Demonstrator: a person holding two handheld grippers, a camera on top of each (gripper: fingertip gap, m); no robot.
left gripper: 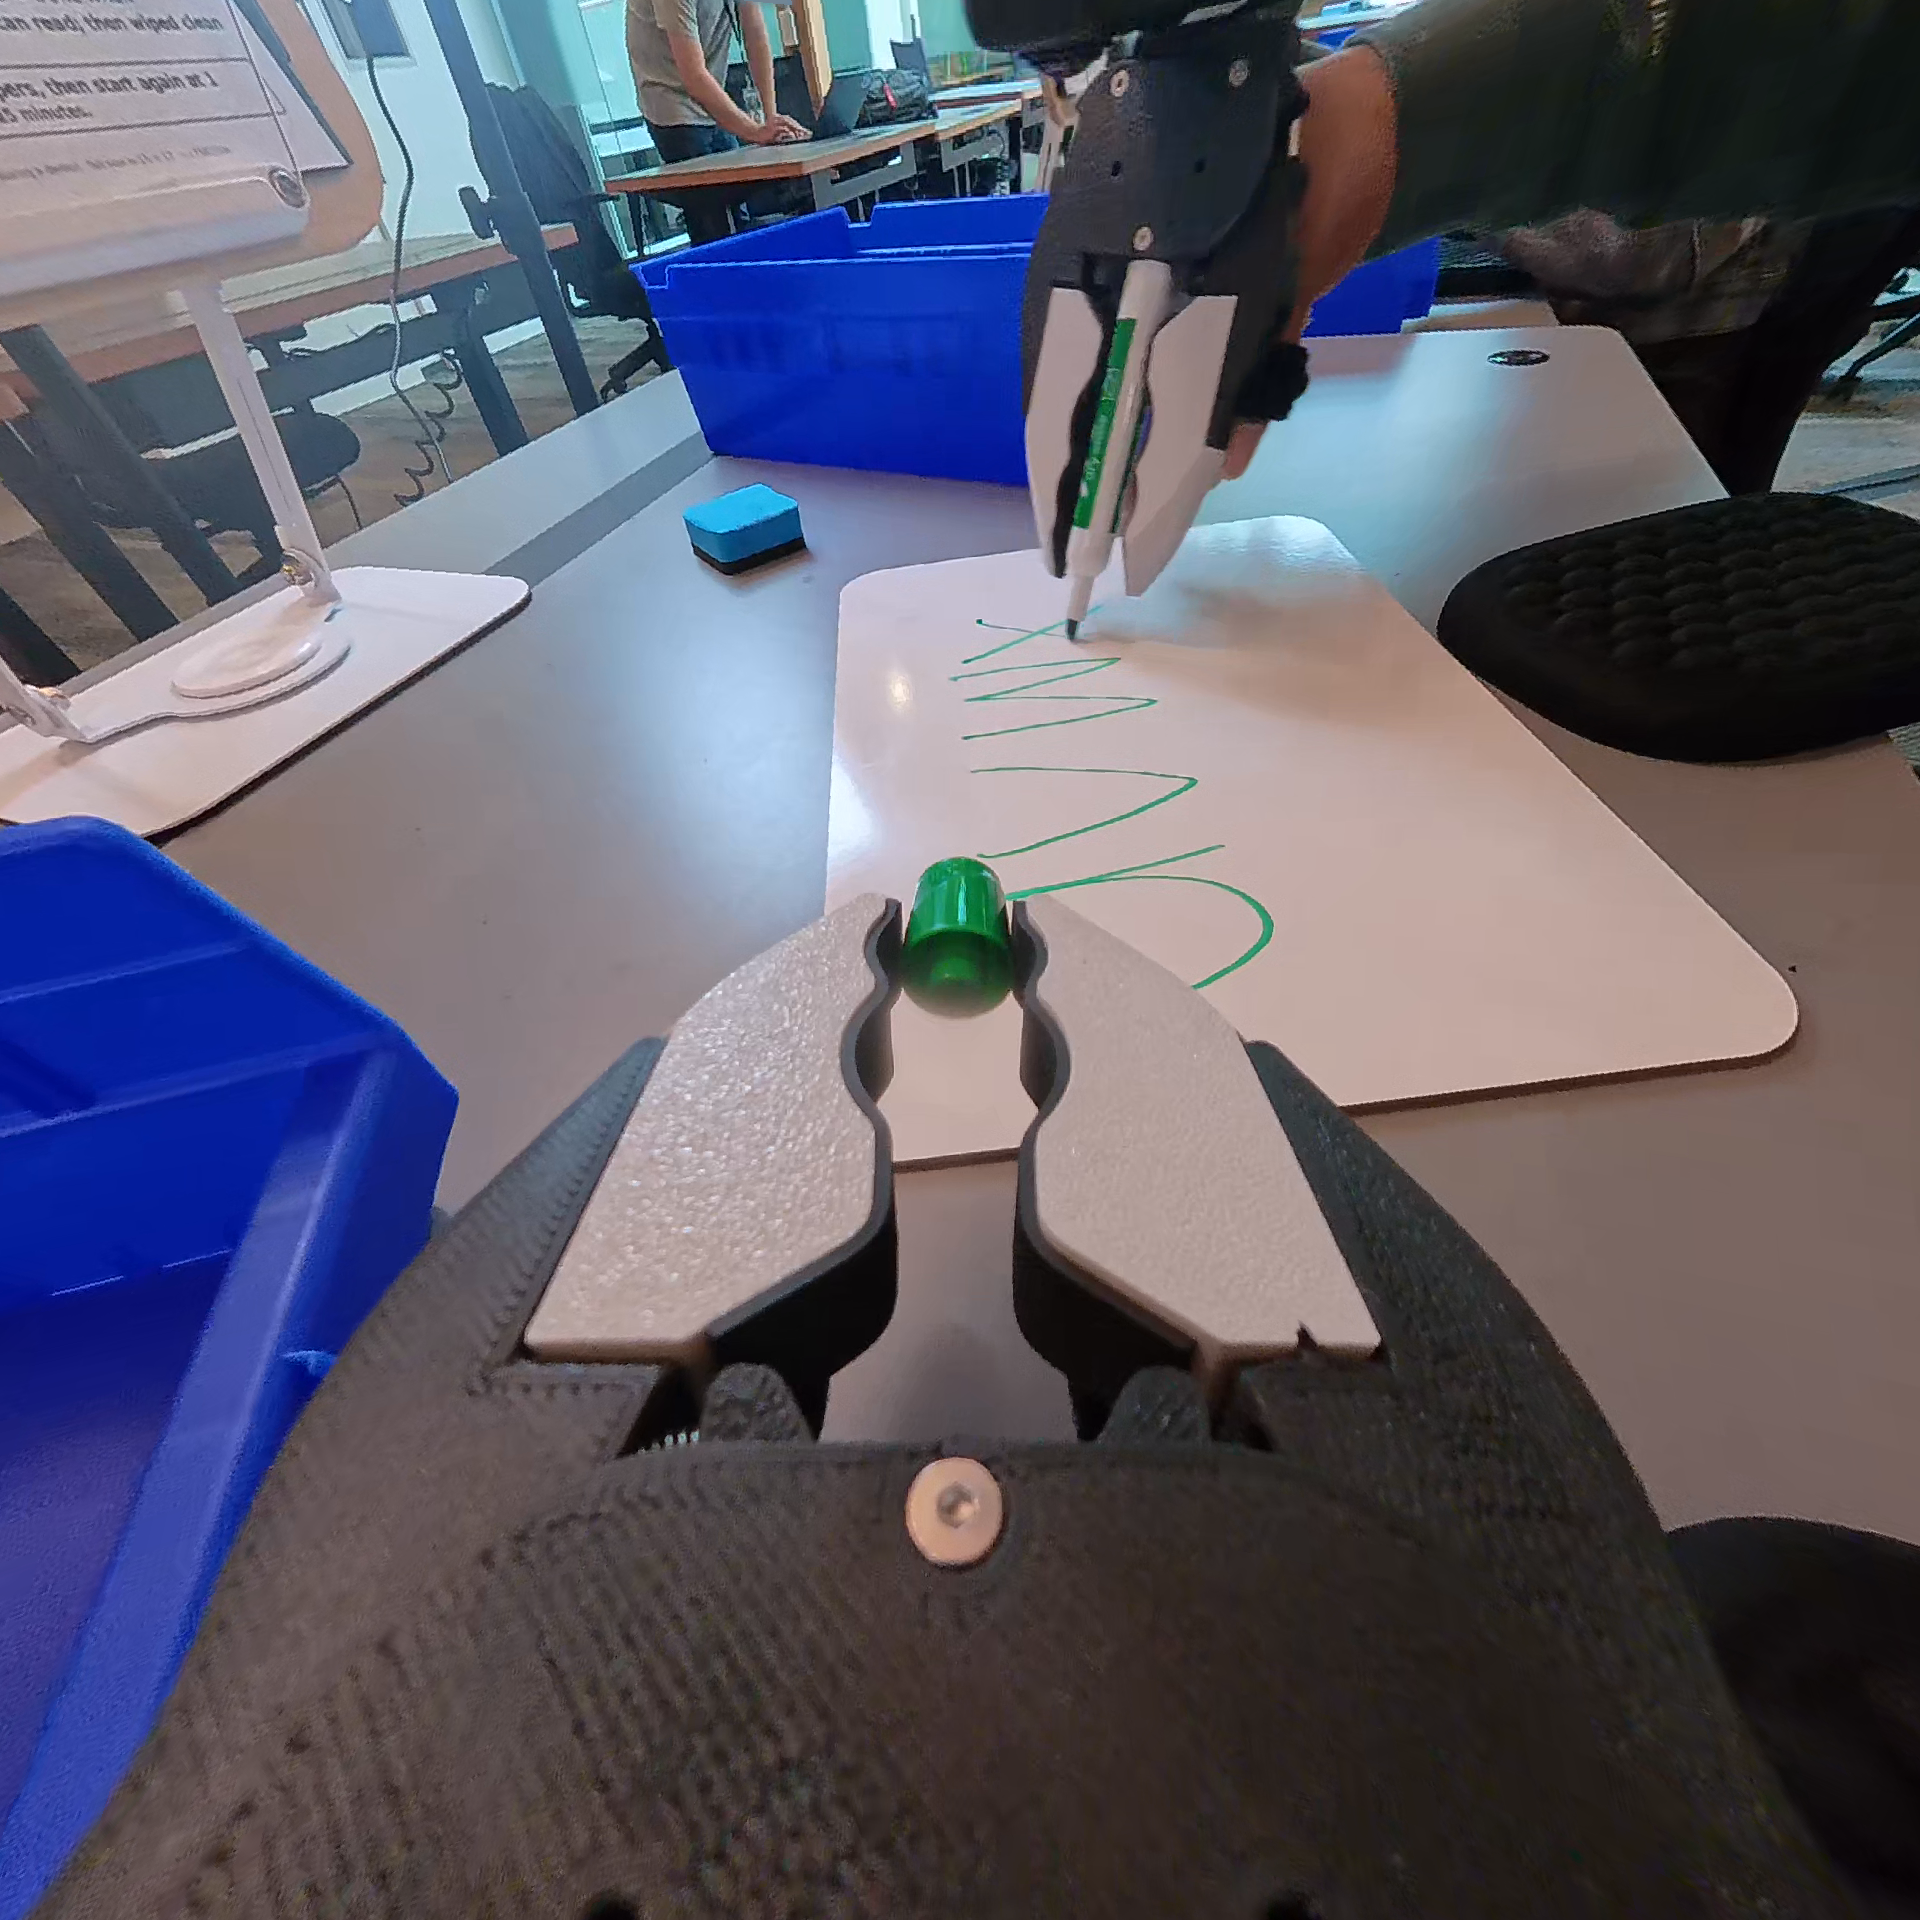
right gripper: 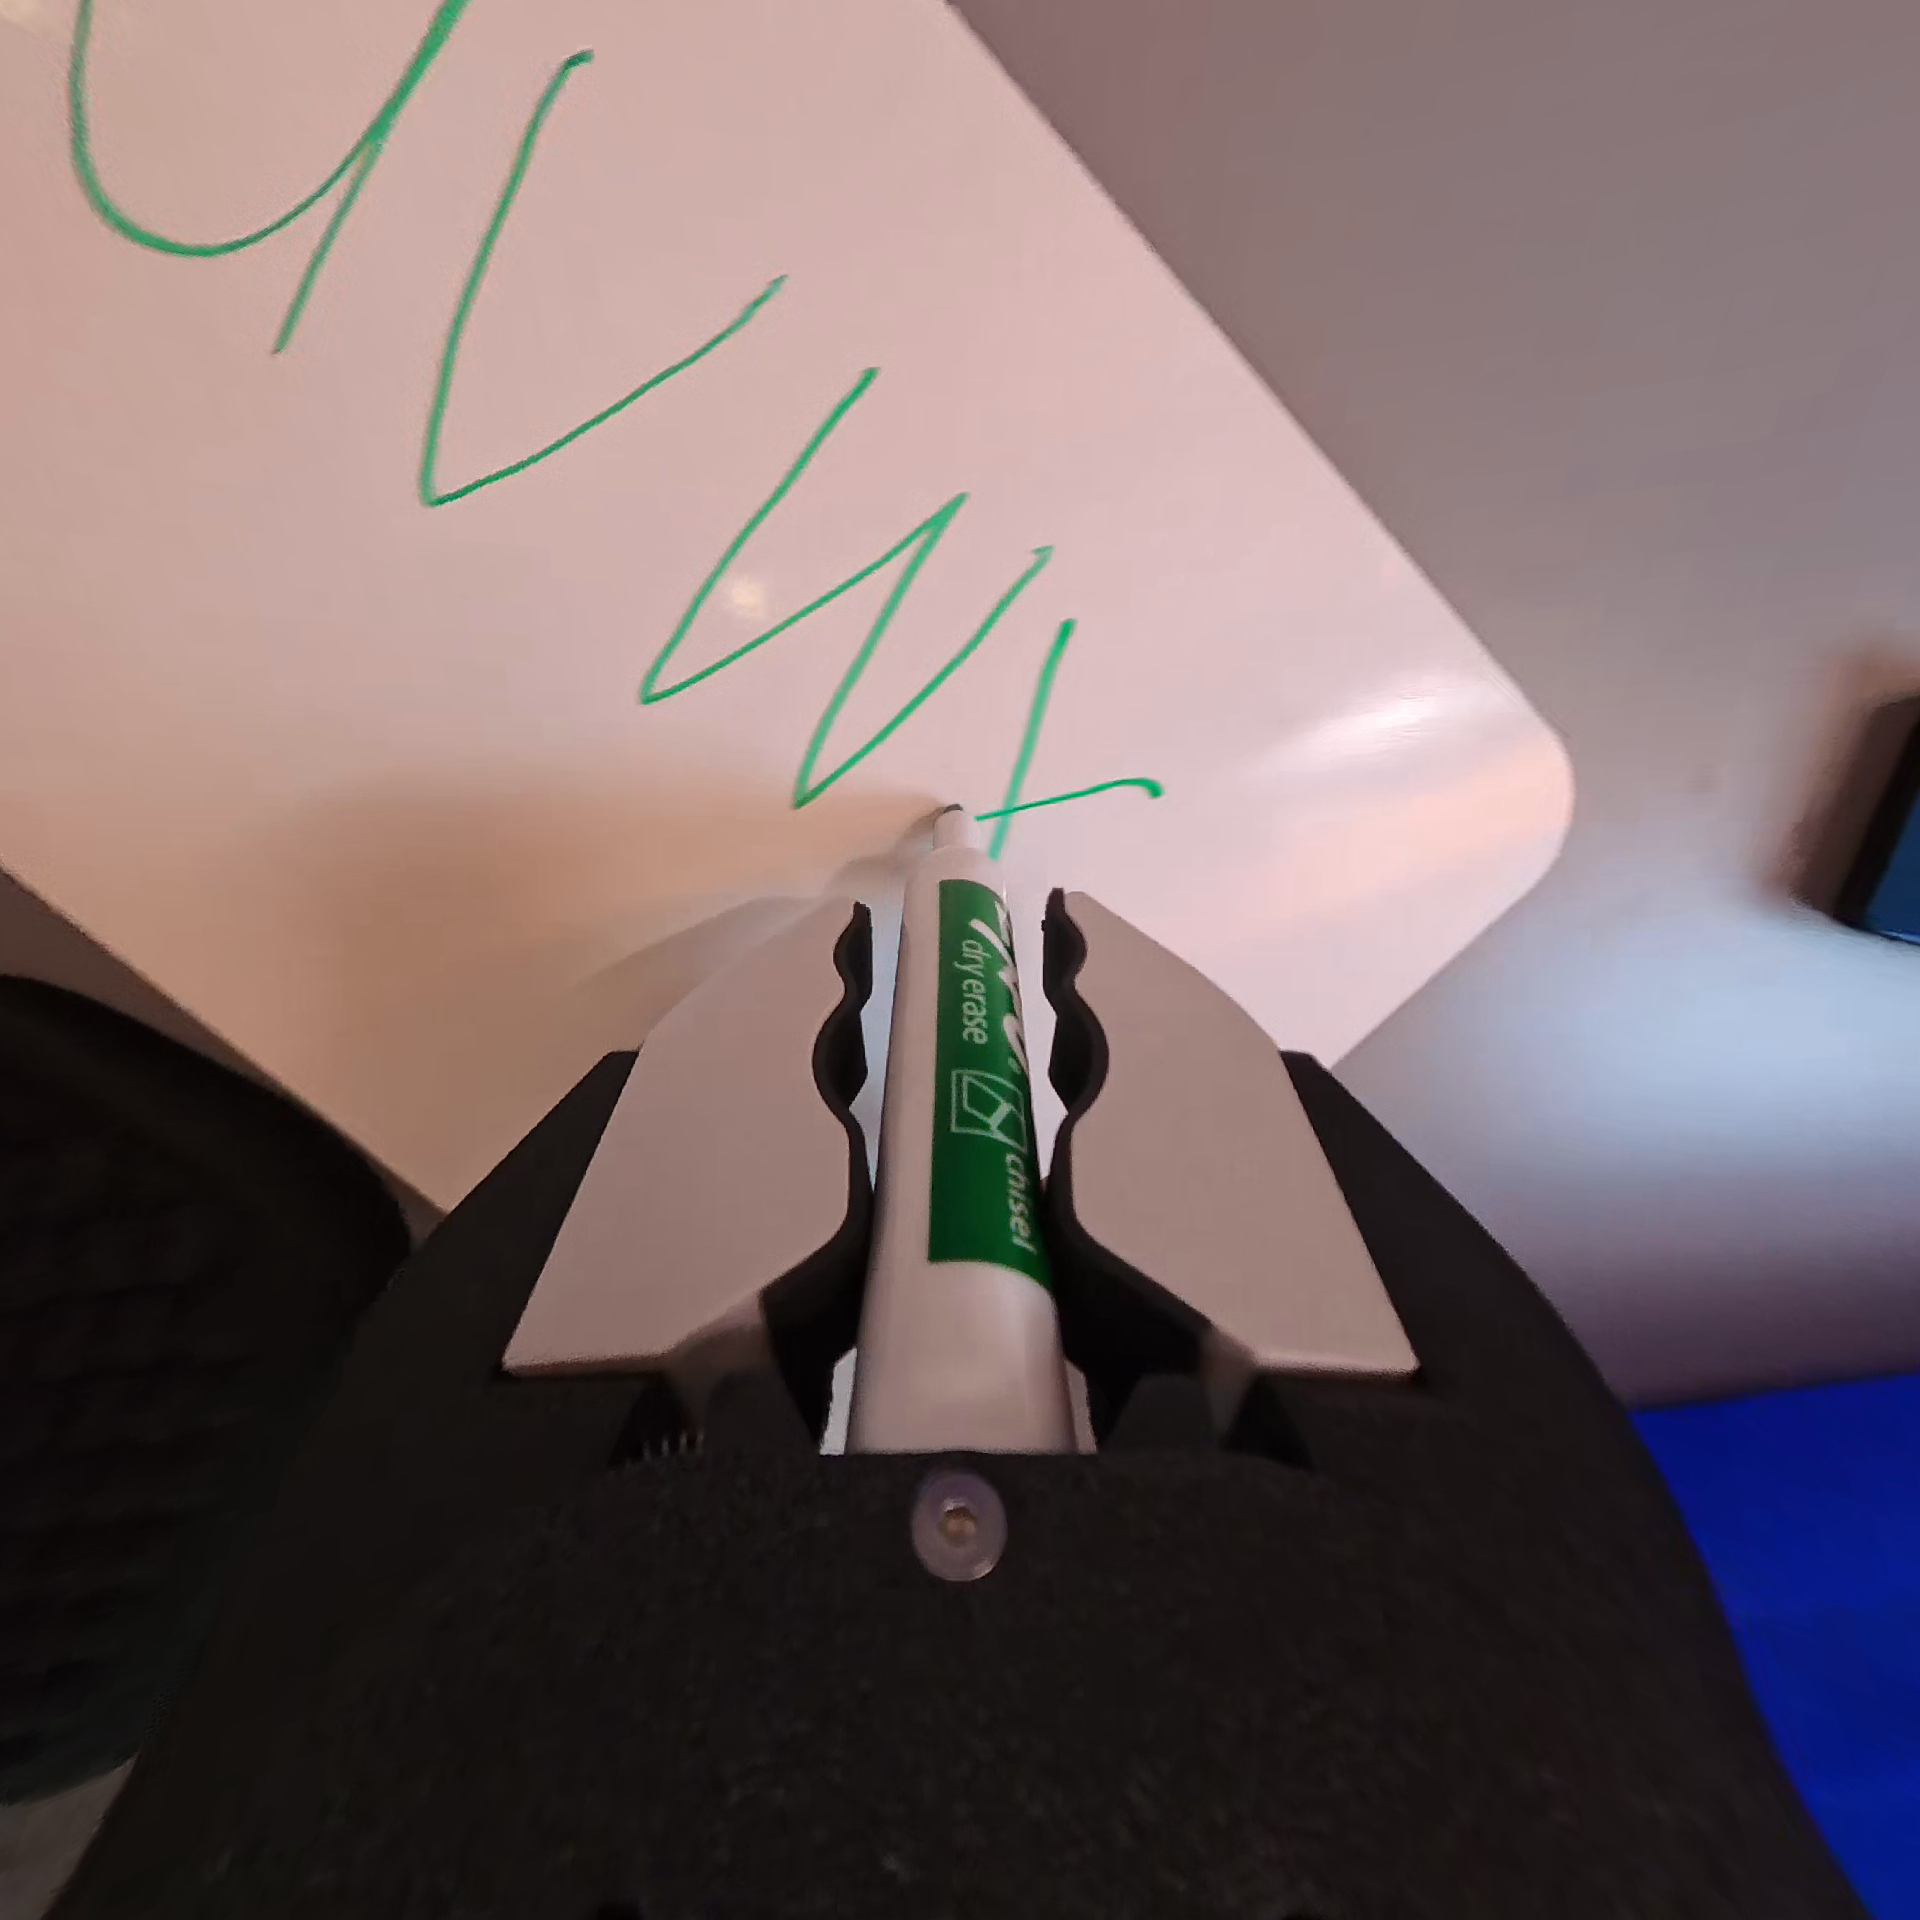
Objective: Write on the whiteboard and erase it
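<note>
A white whiteboard (left gripper: 1455, 883) lies flat on the grey table and bears a green zigzag line (left gripper: 1081, 790). My left gripper (left gripper: 956, 914) is shut on the green marker cap (left gripper: 956, 935) and hovers over the board's near left edge. My right gripper (left gripper: 1101, 571) is shut on a white and green marker (left gripper: 1107, 436), tip down on the board at the far end of the line. In the right wrist view the right gripper (right gripper: 956, 909) holds the marker (right gripper: 966, 1122) with its tip touching the whiteboard (right gripper: 312, 675) beside the green line (right gripper: 727, 644).
A blue eraser (left gripper: 744, 525) sits on the table left of the board; its edge shows in the right wrist view (right gripper: 1870, 831). Blue bins stand at the back (left gripper: 852, 353) and near left (left gripper: 187, 1143). A white stand (left gripper: 249, 644) is at left, a black cushion (left gripper: 1704, 623) at right. Left tips to right tips: about 25 cm.
</note>
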